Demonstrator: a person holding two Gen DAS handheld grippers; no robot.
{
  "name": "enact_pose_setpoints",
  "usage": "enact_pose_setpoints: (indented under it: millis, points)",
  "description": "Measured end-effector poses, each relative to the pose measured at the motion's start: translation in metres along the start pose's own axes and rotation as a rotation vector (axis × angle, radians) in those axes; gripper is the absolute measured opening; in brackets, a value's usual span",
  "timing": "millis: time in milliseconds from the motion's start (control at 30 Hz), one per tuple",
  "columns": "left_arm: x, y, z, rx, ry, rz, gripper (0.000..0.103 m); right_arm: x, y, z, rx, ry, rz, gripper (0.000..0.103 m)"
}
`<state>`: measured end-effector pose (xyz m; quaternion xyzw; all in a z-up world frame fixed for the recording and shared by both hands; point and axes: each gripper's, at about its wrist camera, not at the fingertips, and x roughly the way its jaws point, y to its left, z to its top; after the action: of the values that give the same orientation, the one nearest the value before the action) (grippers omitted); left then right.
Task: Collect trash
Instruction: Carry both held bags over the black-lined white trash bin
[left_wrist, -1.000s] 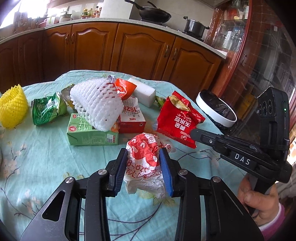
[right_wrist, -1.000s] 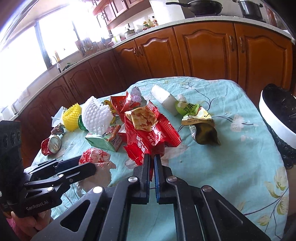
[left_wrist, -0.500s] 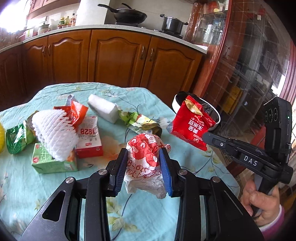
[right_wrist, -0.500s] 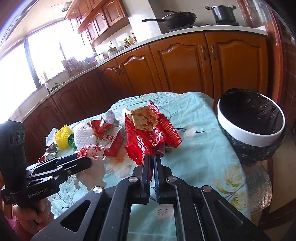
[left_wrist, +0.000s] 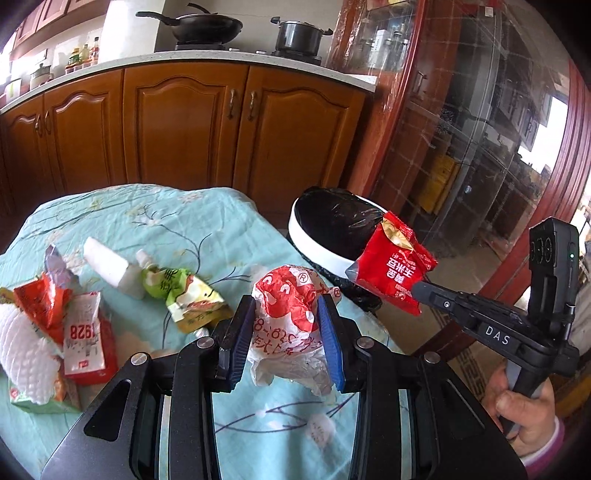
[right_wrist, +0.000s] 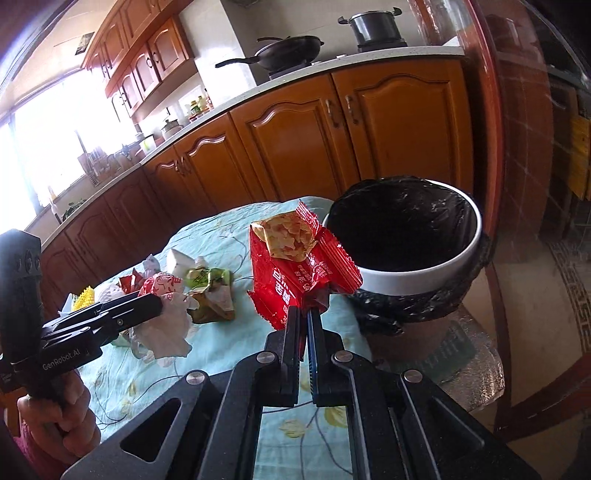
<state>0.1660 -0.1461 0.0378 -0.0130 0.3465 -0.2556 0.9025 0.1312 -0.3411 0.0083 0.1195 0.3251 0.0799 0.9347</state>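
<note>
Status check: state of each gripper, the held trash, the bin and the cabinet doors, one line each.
left gripper: shut on the crumpled red-and-white wrapper, held off the table
right gripper: shut on the red snack bag, lifted near the bin
trash bin: open, black liner, nothing visible inside
green pouch: lying on the tablecloth, crumpled
red 1928 carton: lying flat
cabinet doors: closed

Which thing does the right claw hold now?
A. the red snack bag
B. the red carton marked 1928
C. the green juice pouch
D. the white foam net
A: the right claw is shut on the lower edge of the red snack bag, lifted beside the trash bin.
</note>
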Motion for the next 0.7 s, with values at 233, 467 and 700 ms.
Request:
enact_pose_setpoints:
  millis: [233, 467, 700]
  points:
    - [0.036, -0.023, 0.034, 0.035, 0.015, -0.04, 0.033, -0.002, -0.031, 0.016, 0.039, -0.017, -0.048, 0.003]
    - [0.078, -0.043, 0.073, 0.067, 0.049, -0.079, 0.033, 0.008, -0.06, 0.047, 0.03, -0.009, -0.094, 0.003]
    - [0.126, -0.055, 0.103, 0.079, 0.121, -0.083, 0.034, 0.027, -0.087, 0.069, 0.041, 0.042, -0.123, 0.003]
